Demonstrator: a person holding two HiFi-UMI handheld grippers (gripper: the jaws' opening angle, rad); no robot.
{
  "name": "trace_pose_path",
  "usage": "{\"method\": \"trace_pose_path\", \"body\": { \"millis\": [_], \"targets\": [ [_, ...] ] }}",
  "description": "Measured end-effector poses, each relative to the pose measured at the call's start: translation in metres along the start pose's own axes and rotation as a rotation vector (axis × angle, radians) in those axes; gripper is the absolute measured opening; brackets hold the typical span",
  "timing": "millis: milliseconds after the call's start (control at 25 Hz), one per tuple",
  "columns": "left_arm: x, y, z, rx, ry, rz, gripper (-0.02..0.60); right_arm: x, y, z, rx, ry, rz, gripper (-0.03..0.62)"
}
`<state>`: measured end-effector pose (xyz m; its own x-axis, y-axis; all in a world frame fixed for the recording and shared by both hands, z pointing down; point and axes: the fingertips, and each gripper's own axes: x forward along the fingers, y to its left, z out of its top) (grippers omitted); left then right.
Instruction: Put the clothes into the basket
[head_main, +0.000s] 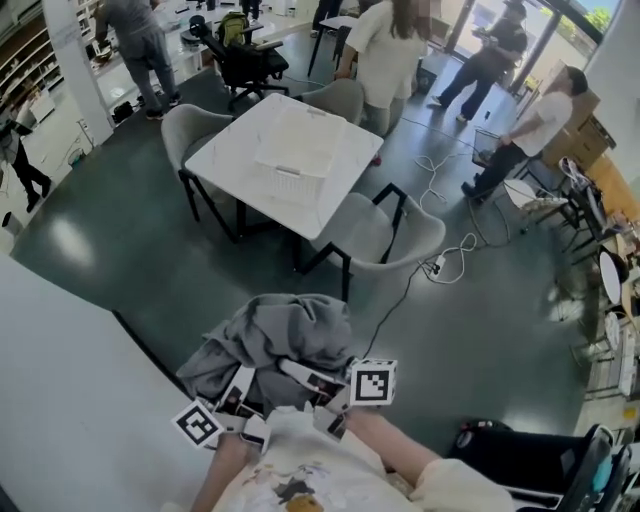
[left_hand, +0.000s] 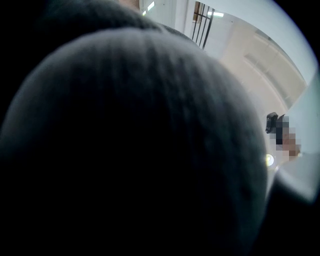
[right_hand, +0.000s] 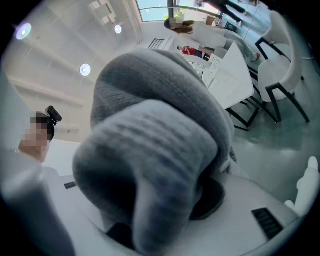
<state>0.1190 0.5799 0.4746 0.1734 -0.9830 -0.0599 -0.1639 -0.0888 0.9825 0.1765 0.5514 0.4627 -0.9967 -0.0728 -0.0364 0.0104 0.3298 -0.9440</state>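
Observation:
A grey knitted garment (head_main: 275, 345) hangs bunched in the air just in front of the person, over both grippers. My right gripper (head_main: 322, 388) is closed on a thick fold of it; that fold (right_hand: 155, 140) fills the right gripper view and hides the fingertips. My left gripper (head_main: 238, 398) sits under the same garment, whose cloth (left_hand: 140, 125) lies against its camera, so its jaws are hidden. The white basket (head_main: 288, 165) stands on the white table (head_main: 235, 140) a few steps ahead.
Grey chairs (head_main: 385, 235) (head_main: 185, 130) ring the table. A white cable with a power strip (head_main: 440, 265) trails over the dark floor on the right. A white surface (head_main: 70, 400) runs along my left. Several people stand at the back. A dark cart (head_main: 530, 465) sits lower right.

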Motion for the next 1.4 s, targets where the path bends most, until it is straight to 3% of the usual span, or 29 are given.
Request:
{"method": "trace_pose_path", "body": {
  "millis": [280,680,1080,1400],
  "targets": [
    [0.05,-0.001,0.012,0.025,0.044,0.016,0.291,0.004,-0.012,0.048,0.012,-0.033,0.0,0.221],
    [0.199,-0.013,0.026,0.072,0.116,-0.004,0.291,-0.001,-0.041,0.19,0.022,-0.113,0.03,0.221],
    [0.316,-0.017,0.015,0.127,0.113,0.052,0.291,-0.023,-0.074,0.302,0.081,-0.134,0.086,0.221],
    [0.355,-0.012,0.018,0.133,0.065,0.086,0.291,-0.022,-0.091,0.343,0.107,-0.104,0.106,0.221]
  ]
}}
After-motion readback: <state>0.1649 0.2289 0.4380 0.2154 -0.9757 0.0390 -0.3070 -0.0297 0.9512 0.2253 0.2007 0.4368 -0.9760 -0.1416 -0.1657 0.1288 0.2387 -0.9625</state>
